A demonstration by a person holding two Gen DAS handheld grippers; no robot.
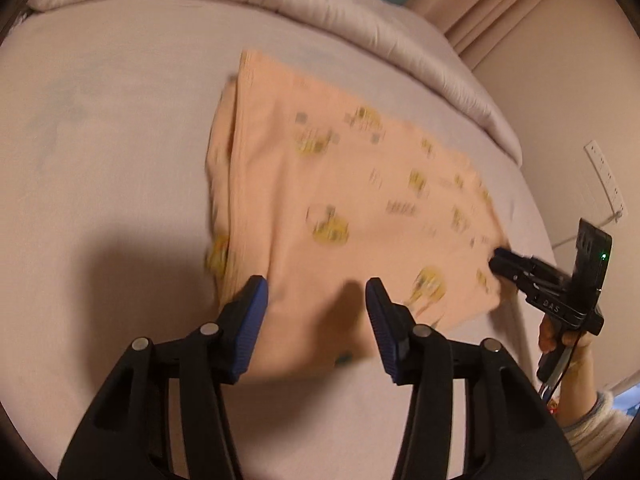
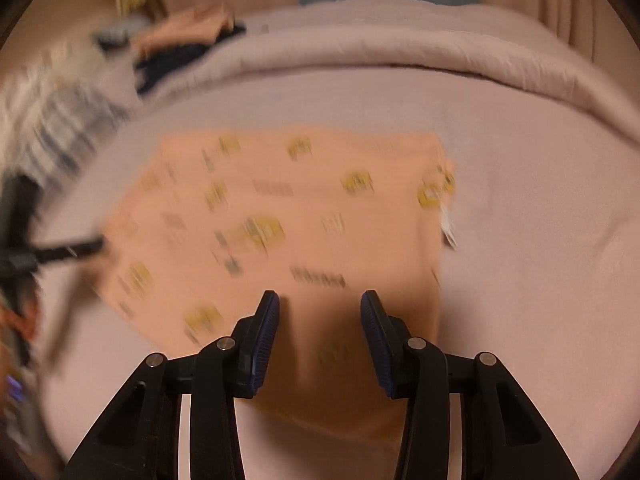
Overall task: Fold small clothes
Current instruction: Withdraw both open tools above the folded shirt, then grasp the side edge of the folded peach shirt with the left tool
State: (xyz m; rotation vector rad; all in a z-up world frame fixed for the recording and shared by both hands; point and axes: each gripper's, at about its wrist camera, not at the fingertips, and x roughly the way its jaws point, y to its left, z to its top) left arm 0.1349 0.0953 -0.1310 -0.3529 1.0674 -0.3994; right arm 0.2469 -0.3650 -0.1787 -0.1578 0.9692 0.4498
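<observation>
Peach printed garment [image 1: 340, 200] lies flat on the mauve bedsheet [image 1: 100, 140], partly folded. Left gripper [image 1: 316, 300] and right gripper [image 2: 320, 312] hover over its near edge, jaws apart, gripping nothing. Fabric looks light, soft and limp; pinch it at corners.

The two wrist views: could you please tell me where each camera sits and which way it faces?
Left wrist: on the left hand-held gripper, angled down at the peach garment on the bed; the right hand-held gripper and a hand show at right.
Right wrist: on the right hand-held gripper, angled down at the garment's other edge.
Shared: the garment, the bed, the rolled duvet.
</observation>
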